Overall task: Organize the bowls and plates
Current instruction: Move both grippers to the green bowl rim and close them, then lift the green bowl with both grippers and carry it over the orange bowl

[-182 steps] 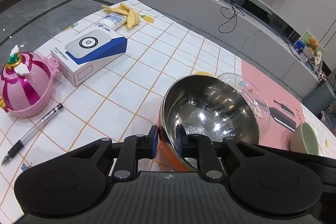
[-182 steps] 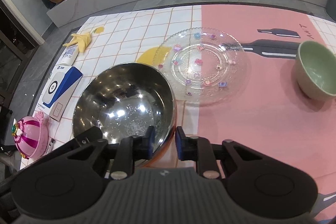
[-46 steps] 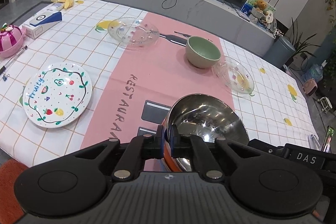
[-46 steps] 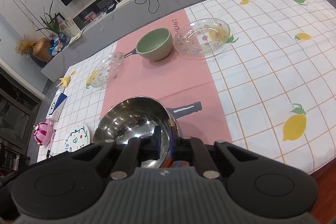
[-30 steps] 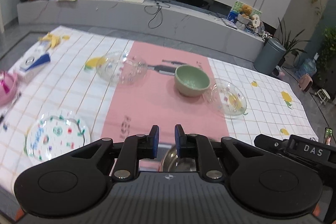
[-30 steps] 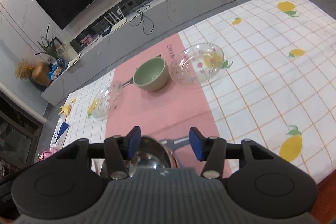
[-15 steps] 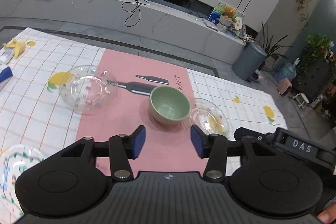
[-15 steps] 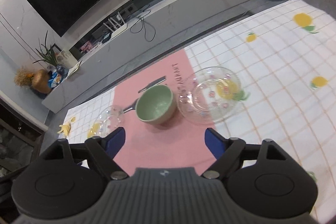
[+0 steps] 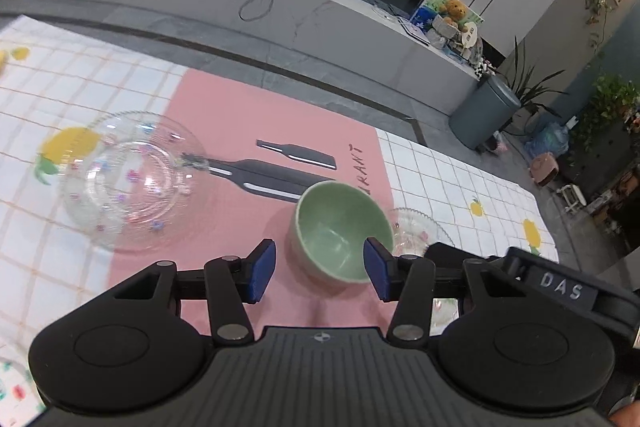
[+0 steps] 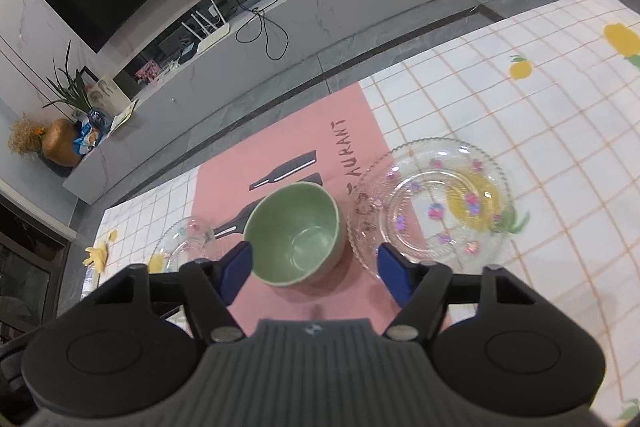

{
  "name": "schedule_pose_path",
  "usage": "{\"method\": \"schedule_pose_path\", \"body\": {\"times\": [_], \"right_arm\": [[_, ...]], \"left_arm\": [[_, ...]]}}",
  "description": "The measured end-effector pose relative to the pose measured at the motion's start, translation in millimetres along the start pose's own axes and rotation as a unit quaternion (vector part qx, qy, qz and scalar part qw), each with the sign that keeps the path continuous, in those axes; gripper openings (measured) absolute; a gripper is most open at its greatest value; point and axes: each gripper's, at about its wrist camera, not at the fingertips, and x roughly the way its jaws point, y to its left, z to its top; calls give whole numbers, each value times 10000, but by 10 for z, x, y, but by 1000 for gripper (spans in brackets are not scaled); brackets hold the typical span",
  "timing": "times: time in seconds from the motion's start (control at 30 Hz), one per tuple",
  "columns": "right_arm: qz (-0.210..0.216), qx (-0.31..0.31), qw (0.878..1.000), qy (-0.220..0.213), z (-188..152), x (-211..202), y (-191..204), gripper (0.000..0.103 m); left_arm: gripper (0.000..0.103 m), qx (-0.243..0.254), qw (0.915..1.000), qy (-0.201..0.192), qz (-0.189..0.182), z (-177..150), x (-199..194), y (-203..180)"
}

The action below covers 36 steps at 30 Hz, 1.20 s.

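1. Far left on the table, a clear glass plate (image 9: 132, 183) with small coloured flower dots lies partly on the white checked tablecloth (image 9: 60, 87) and partly on the pink runner (image 9: 240, 123). In the right wrist view only its near edge shows (image 10: 182, 241), behind the left finger.
2. Black bottle and knife prints (image 9: 272, 175) on the runner stretch from that plate toward the middle.
3. The green bowl (image 9: 340, 231) stands upright and empty on the pink runner, roughly centred in both views (image 10: 296, 235).
4. The left gripper (image 9: 320, 269) hovers just near of the bowl with its jaws spread wide and nothing between them; the blue pads (image 9: 260, 269) sit to either side of the bowl's near wall, and whether they touch it cannot be told.
5. The right gripper (image 10: 316, 271) is likewise wide apart and empty, its blue pads (image 10: 394, 277) flanking the bowl from the near side without visible contact.
6. Just right of the bowl, a second clear glass plate (image 10: 434, 207) with a scalloped rim and pink and purple dots lies across the runner's right edge and the checked cloth, over a yellow lemon print. Its left rim is close beside the bowl. The left wrist view shows only a sliver of it (image 9: 416, 231).
7. Far right, more lemon prints (image 10: 520, 69) mark the cloth.
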Motion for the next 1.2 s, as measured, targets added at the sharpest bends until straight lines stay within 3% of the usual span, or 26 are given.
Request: {"method": "schedule_pose_path", "body": {"times": [0.33,0.47,0.77,1.2], "right_arm": [[-315,-252,9982,448,115,592,11,40],[-411,-261,9970,600,128,729,-7,30],[-325,-239,9957,833,100,874,-27,20],[-360,-141,9946,963,120,888,-20,16]], "left_arm": [[46,289,9976,471,414,111,595,-38],[39,298,9968,605,423,91,704,-59],[21,215,9950,800,556,96,833,-27],[17,269,9930,871,745,100,832,-106]]}}
